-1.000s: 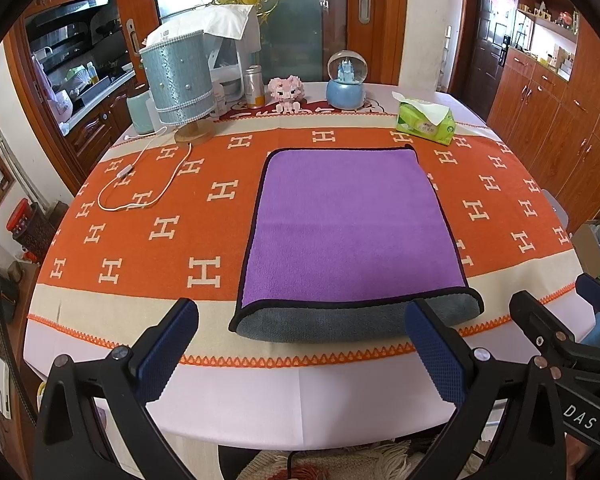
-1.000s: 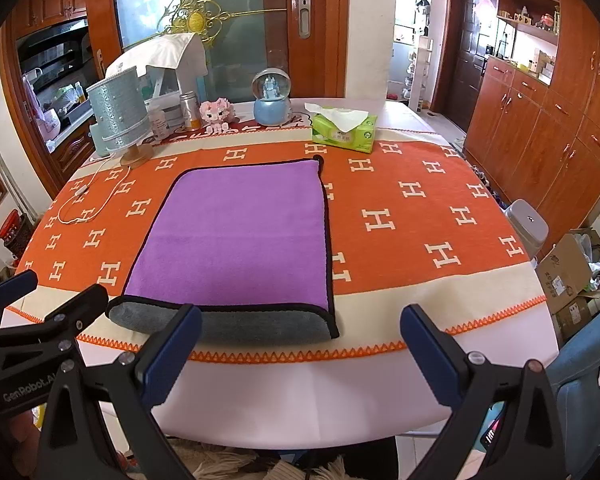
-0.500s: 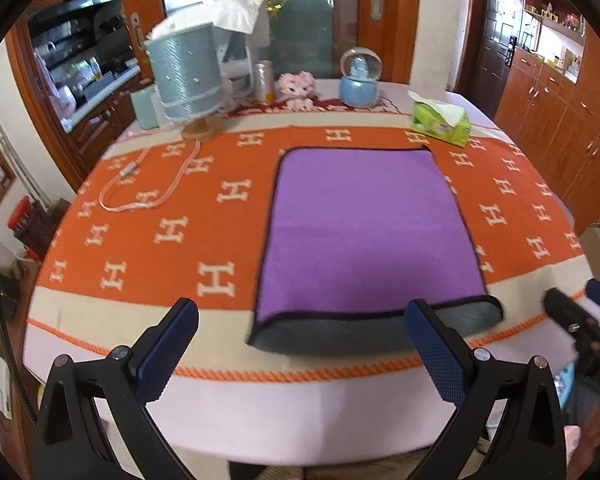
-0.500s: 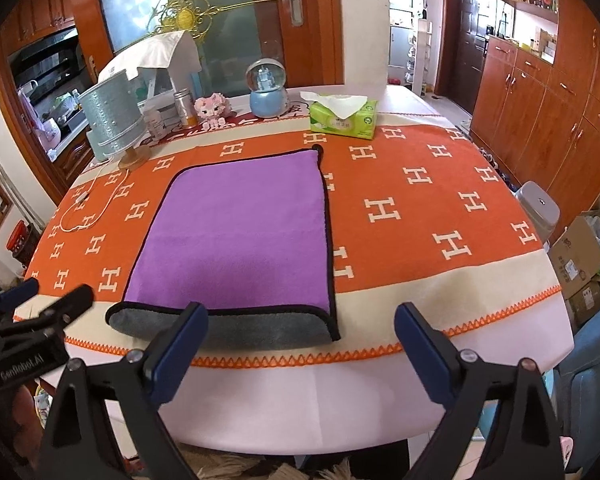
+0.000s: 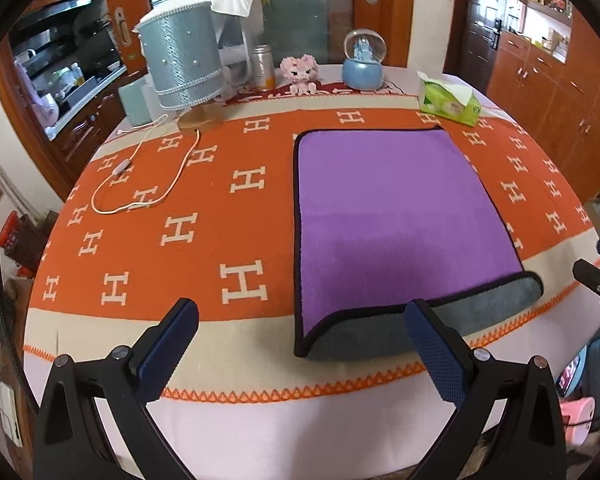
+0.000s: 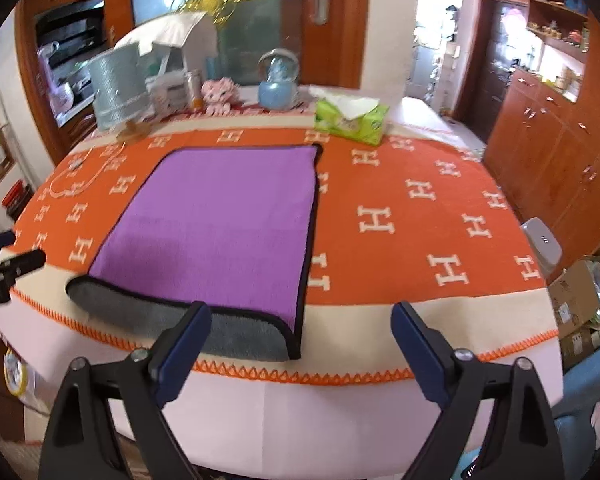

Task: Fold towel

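Purple towel lying flat on the orange H-patterned tablecloth, already folded once, grey underside showing along the rounded fold at the near edge. Black trim running round the purple face.

Left gripper held above the near table edge, jaws spread wide, nothing between the blue pads. Towel ahead and to the right of this gripper; right pad overlapping the grey fold in the view, contact impossible to judge. Near-left corner of the towel sitting between the two pads, a little beyond them.

Right gripper likewise spread wide and gripping nothing, hovering over the pale border of the cloth. Towel ahead and to the left of it; left pad overlapping the grey fold, near-right corner of the towel just inside that pad. Bare orange cloth straight ahead of the right pad.

Far beyond both grippers, along the back of the table: grey-blue lamp with white cord trailing over the cloth ahead-left of the left gripper, pink plush toy, blue snow globe, green tissue pack just past the towel's far-right corner. Tip of the right gripper visible at the right margin of the left view; tip of the left gripper at the left margin of the right view.
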A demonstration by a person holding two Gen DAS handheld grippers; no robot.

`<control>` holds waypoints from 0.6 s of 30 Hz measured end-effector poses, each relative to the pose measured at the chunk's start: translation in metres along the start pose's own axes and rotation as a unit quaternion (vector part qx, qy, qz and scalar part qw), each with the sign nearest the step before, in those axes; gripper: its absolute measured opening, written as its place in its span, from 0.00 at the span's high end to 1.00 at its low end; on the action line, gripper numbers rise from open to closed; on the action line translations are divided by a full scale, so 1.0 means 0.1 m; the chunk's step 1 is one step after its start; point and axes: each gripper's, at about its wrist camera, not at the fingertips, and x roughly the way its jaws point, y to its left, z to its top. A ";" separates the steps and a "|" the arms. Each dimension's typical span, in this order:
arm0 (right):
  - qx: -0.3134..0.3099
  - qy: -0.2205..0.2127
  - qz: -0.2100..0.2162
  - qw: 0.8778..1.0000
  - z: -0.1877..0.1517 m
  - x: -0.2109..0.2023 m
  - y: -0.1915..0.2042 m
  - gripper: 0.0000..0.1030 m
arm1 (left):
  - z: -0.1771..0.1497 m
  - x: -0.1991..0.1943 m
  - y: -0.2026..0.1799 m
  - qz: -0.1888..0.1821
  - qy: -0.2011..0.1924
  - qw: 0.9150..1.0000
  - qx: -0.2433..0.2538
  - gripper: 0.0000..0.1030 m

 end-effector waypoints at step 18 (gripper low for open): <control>-0.026 0.076 0.125 0.989 -0.14 0.71 -0.12 0.51 | -0.17 0.61 0.02 -0.145 0.048 0.984 0.088 0.31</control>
